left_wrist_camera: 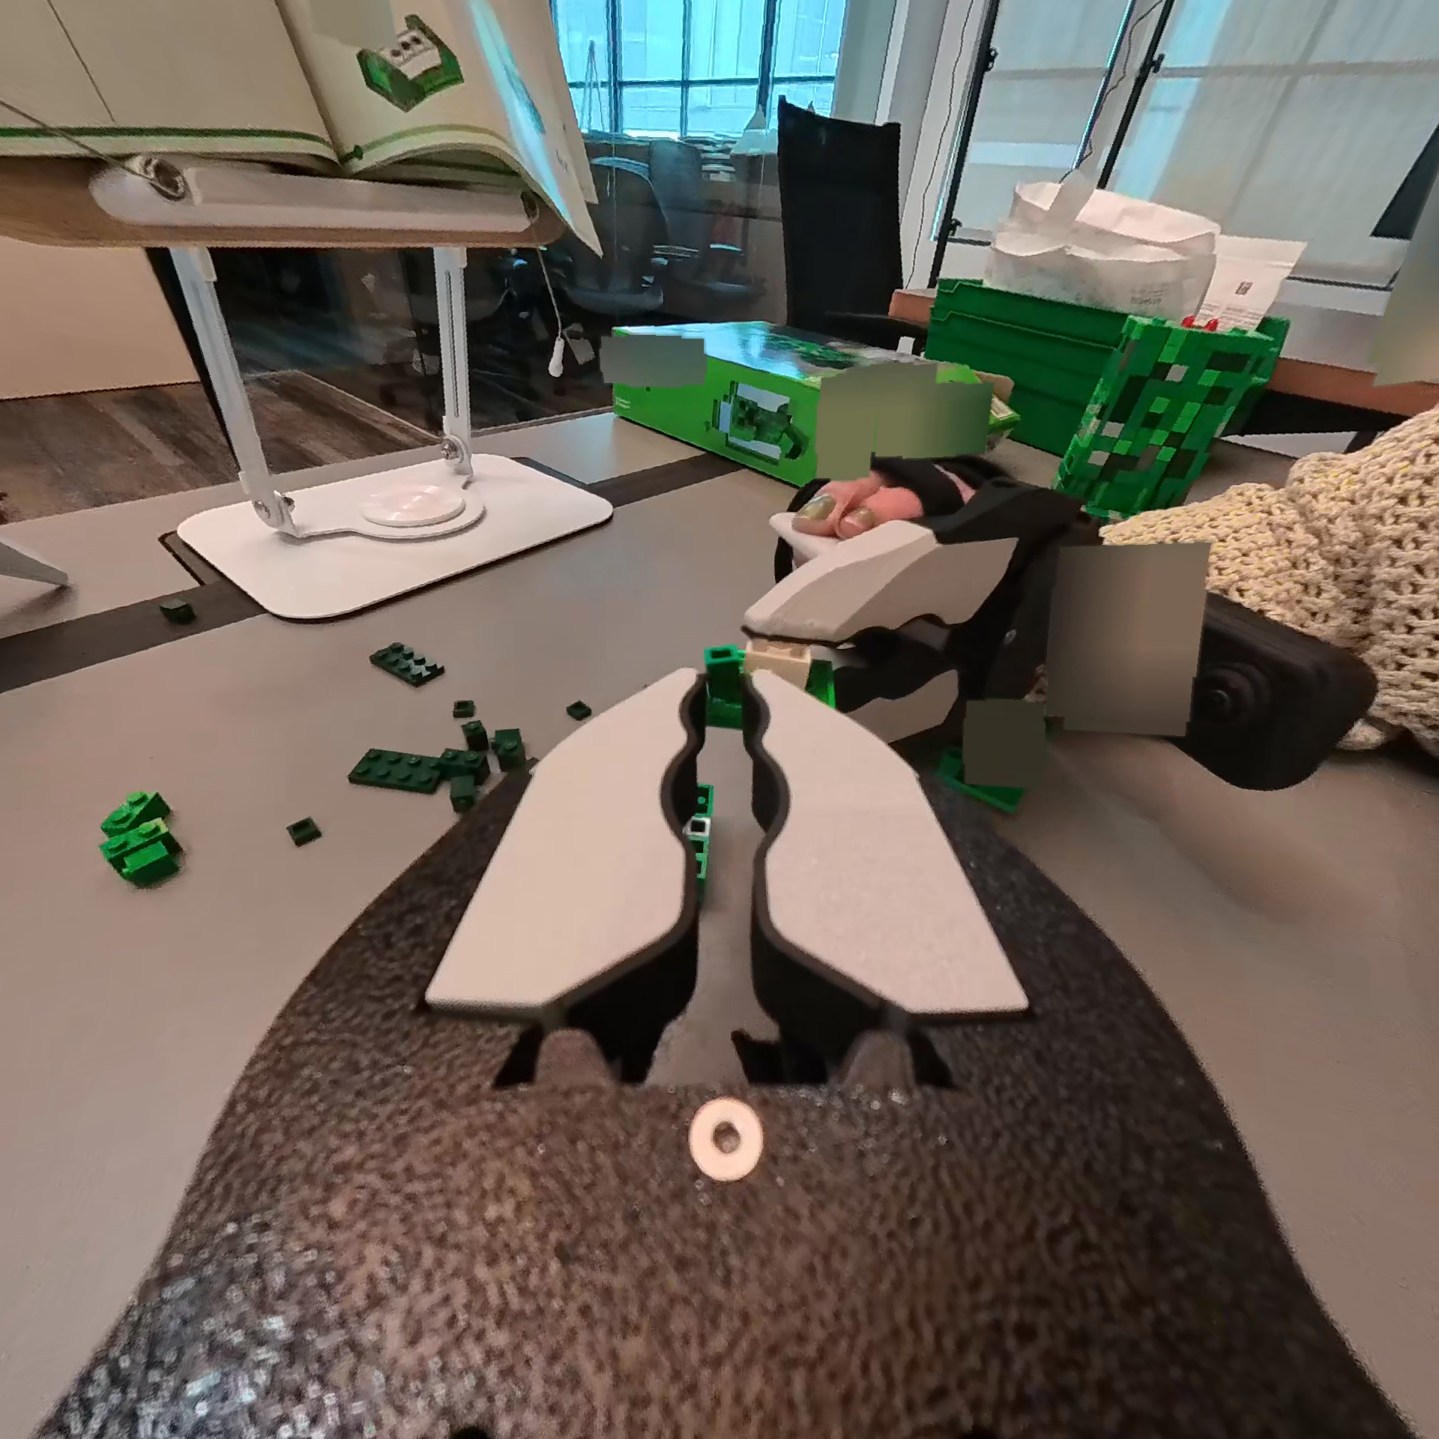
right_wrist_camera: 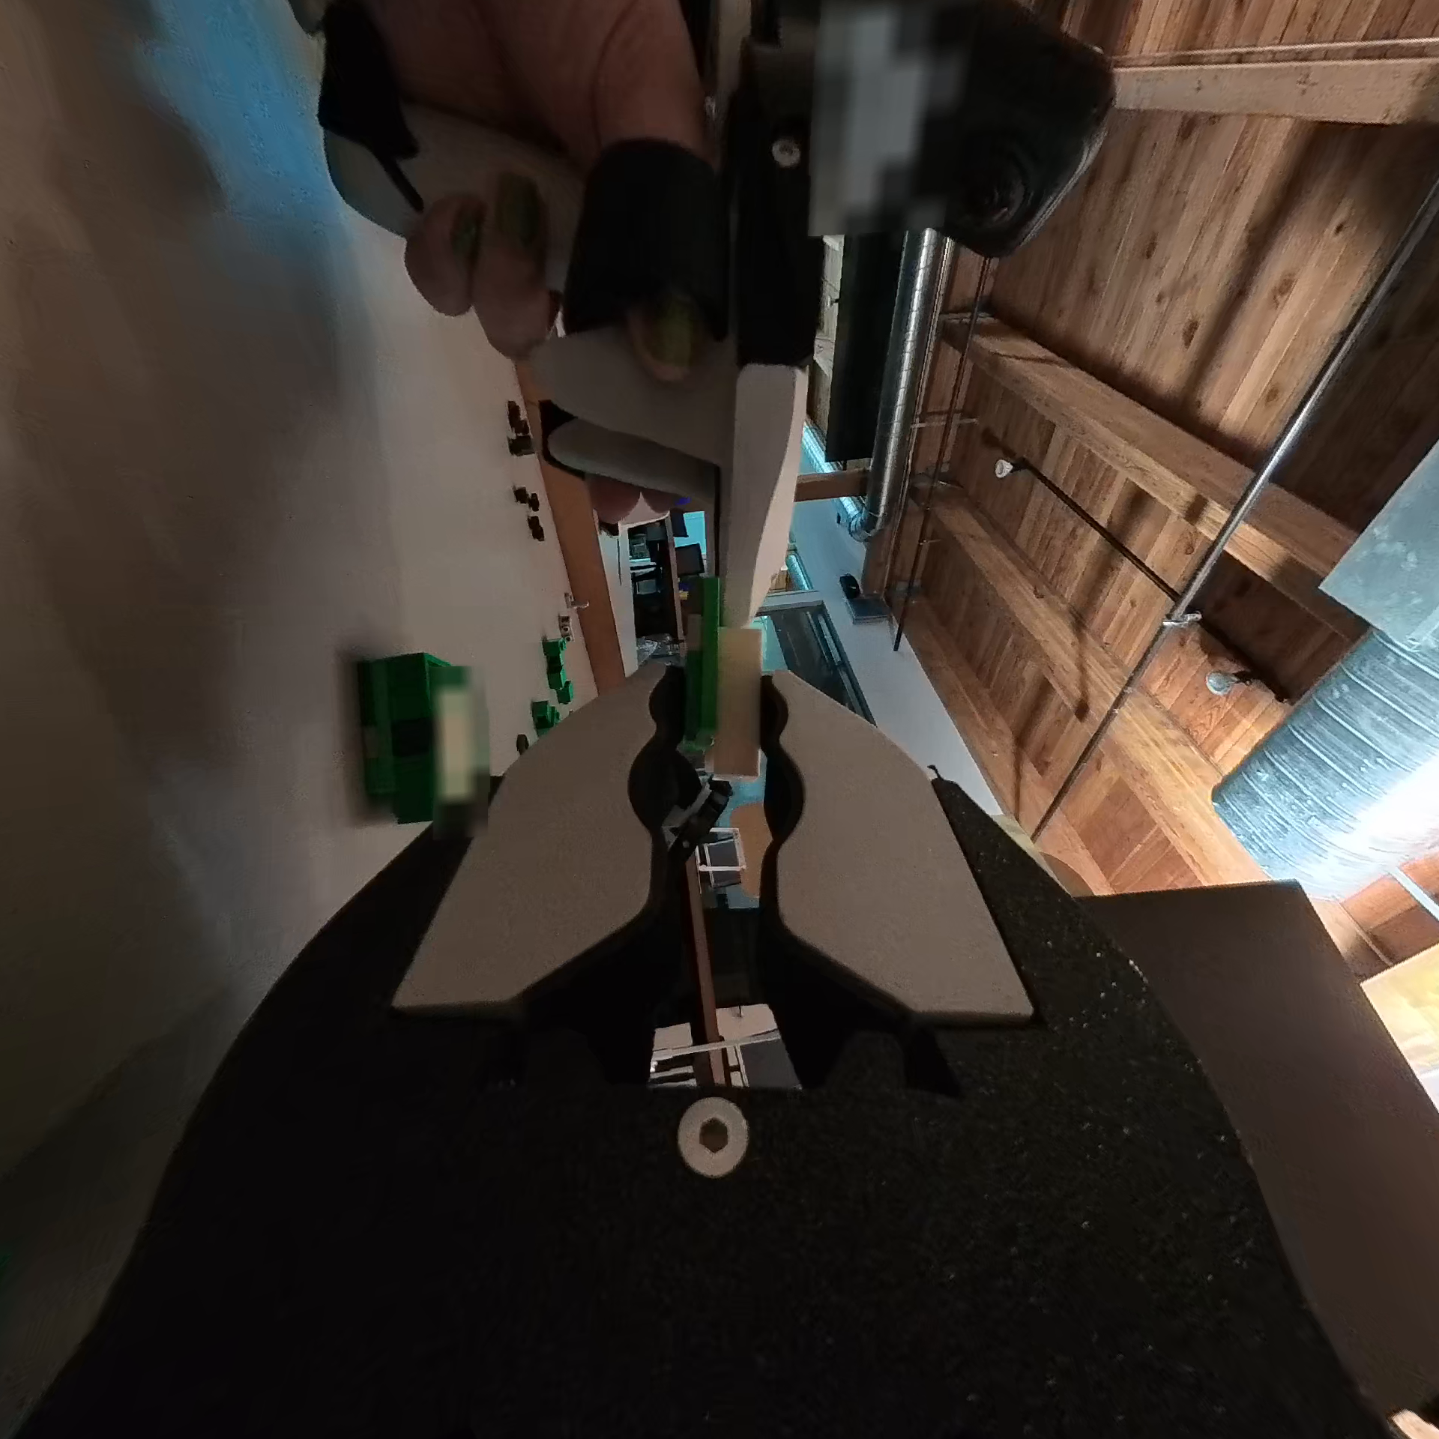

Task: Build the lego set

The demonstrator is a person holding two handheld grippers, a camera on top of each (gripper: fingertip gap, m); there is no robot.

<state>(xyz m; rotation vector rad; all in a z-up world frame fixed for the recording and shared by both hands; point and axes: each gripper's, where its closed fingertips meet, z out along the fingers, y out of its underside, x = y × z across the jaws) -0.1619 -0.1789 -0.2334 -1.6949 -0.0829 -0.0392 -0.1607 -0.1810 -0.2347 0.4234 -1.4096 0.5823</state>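
Left gripper (left_wrist_camera: 724,693) has its grey padded fingers (left_wrist_camera: 599,841) pinched on a small bright-green plastic brick assembly (left_wrist_camera: 724,689), held clear above the grey table (left_wrist_camera: 233,973); more green of the same build shows lower in the gap between the fingers. Right gripper (right_wrist_camera: 720,716) comes in from the assembly's right, rolled on its side, fingers (right_wrist_camera: 561,849) clamped on a cream-white rectangular brick (right_wrist_camera: 738,708) whose face lies flush against a green plate of the assembly; in the left wrist view that cream brick (left_wrist_camera: 779,660) sits just right of the assembly's top stud column. Judgement: both parts are rigid ABS, very light, smooth and a bit slick on the flat faces, so hold them across opposing flat sides, not on studs or corners. The assembly is the fragile item: stud joints will pop apart under twist or off-axis push, so the left gripper should brace directly behind the mating spot and the press should run straight along the stud axis. Whether the cream brick is fully seated can't be told from here. Spares: loose dark-green plates and small bricks (left_wrist_camera: 420,767) lie on the table left of the assembly, a bright-green clump (left_wrist_camera: 140,837) farther left; the open instruction booklet on a white stand (left_wrist_camera: 327,86) is beyond those, and the green set box (left_wrist_camera: 771,405) sits behind the assembly.
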